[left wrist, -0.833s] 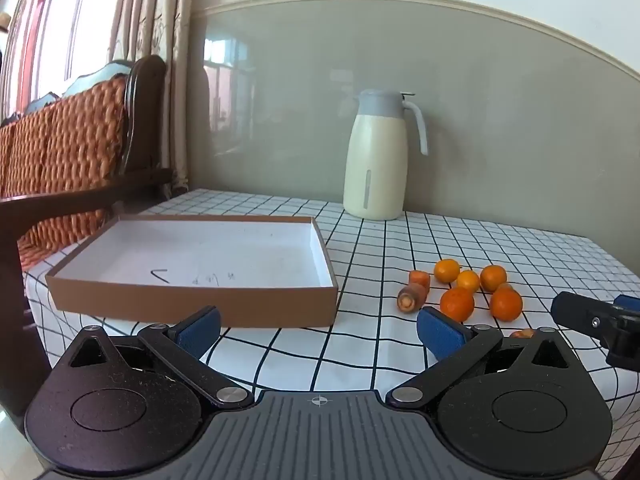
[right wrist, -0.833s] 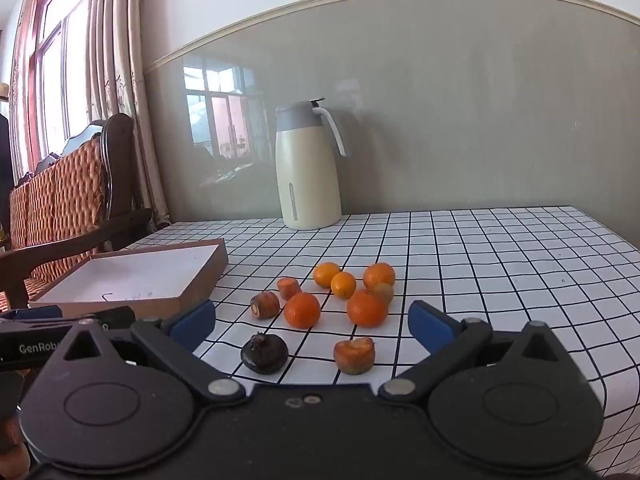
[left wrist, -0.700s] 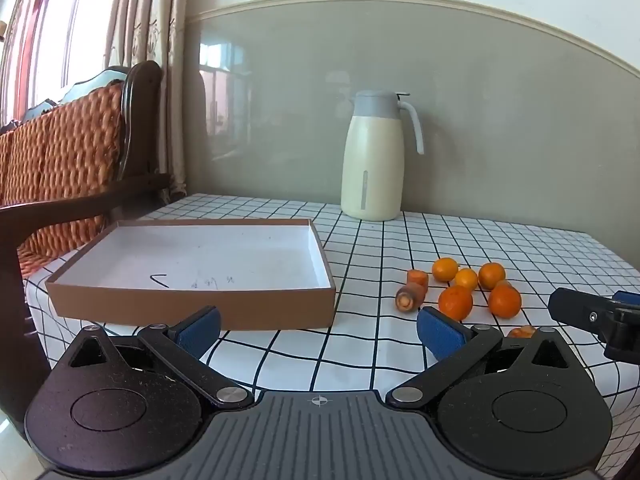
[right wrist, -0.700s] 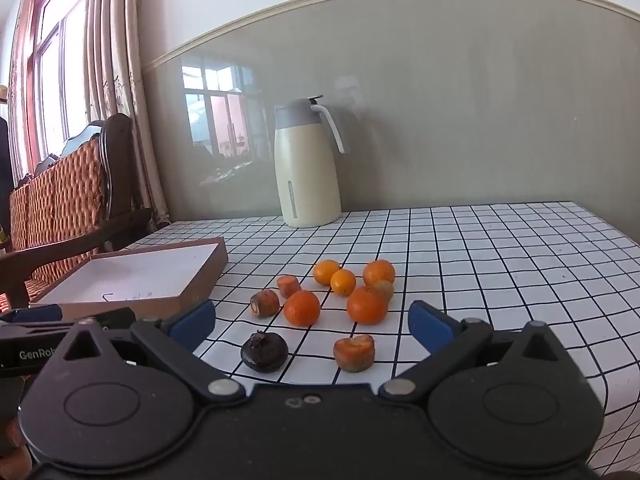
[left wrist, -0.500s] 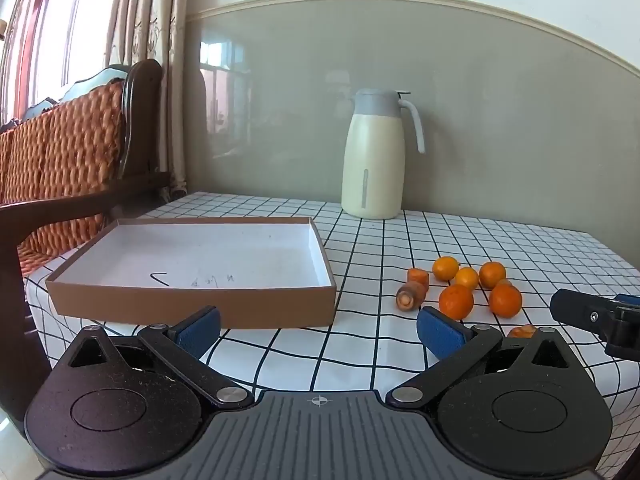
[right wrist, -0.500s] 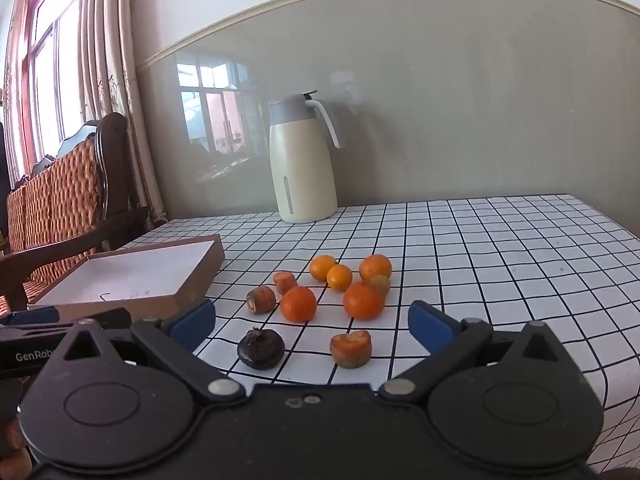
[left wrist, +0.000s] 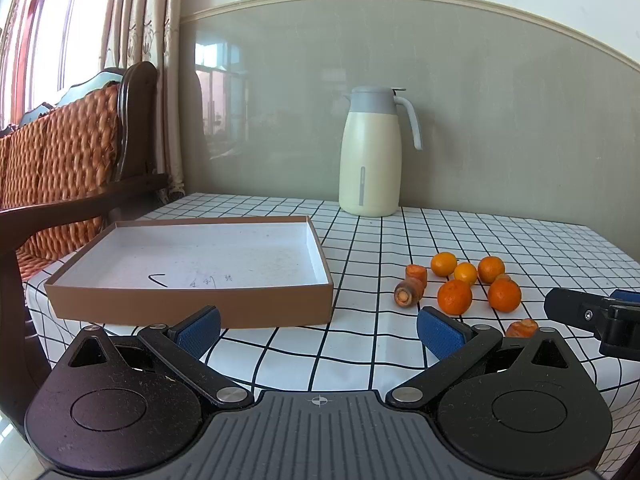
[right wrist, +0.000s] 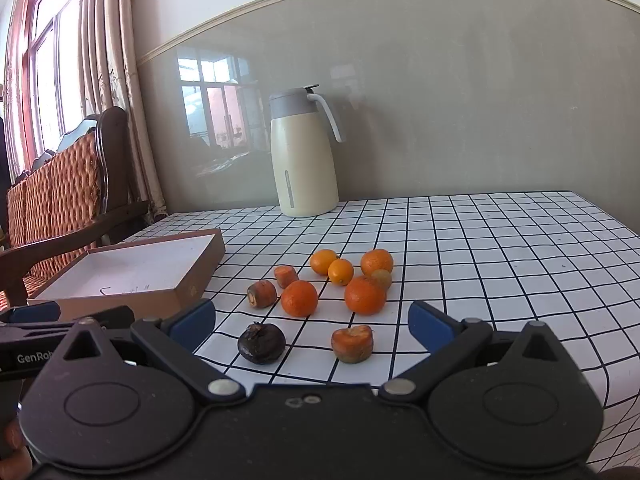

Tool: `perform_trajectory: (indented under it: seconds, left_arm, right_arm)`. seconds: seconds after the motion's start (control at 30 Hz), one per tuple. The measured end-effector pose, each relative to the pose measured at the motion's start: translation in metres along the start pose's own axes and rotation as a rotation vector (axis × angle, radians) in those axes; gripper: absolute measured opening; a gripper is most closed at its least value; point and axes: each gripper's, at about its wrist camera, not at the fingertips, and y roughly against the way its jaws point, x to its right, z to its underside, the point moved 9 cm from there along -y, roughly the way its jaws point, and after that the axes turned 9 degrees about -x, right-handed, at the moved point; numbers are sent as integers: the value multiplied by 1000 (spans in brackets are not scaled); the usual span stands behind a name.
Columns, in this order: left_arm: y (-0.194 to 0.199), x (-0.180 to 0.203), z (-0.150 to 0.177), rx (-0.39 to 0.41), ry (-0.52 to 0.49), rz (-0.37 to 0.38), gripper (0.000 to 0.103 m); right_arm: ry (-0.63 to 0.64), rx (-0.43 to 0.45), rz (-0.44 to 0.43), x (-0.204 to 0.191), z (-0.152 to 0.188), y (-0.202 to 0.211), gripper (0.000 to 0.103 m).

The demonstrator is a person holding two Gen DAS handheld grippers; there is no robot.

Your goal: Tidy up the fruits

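On the checked desk (right wrist: 500,248) before me the fruits sit loose in a cluster: oranges (right wrist: 365,295), carrot pieces (right wrist: 352,343) and a dark round fruit (right wrist: 262,343), all just beside the cardboard box (left wrist: 192,304), which holds nothing yet. By my judgement the sorting has not begun; every piece is left to move. My left tool (left wrist: 318,330) and my right tool (right wrist: 312,326) are both spread wide, gripping nothing. Faint handwriting on the box floor is unreadable; the left tool's side reads "GenRob", cut off. A cream jug (right wrist: 304,156) stands behind.
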Motion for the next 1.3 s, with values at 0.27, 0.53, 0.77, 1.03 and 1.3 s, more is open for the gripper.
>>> perform_trajectory:
  seconds: [0.27,0.53,0.77,1.03,1.3]
  left_arm:
    - [0,1,-1,1,-2,0,103]
    - [1,1,-2,1,-2,-1,103]
    - [0,1,-2,1,-4,-2,103]
    - [0,2,-2,0,-3,-3,103]
    - [0,2,-2,1,-5,-3,103]
  right_arm:
    - [0,-1,-2,0,0,0,97]
    - [0,1,-2,-1,0,0,97]
    - [4,2,-4,-1,0,-1,97]
    - [1,-1,-9,0,0,-1,97]
    - [0,-1,-9,0,0,-1,97]
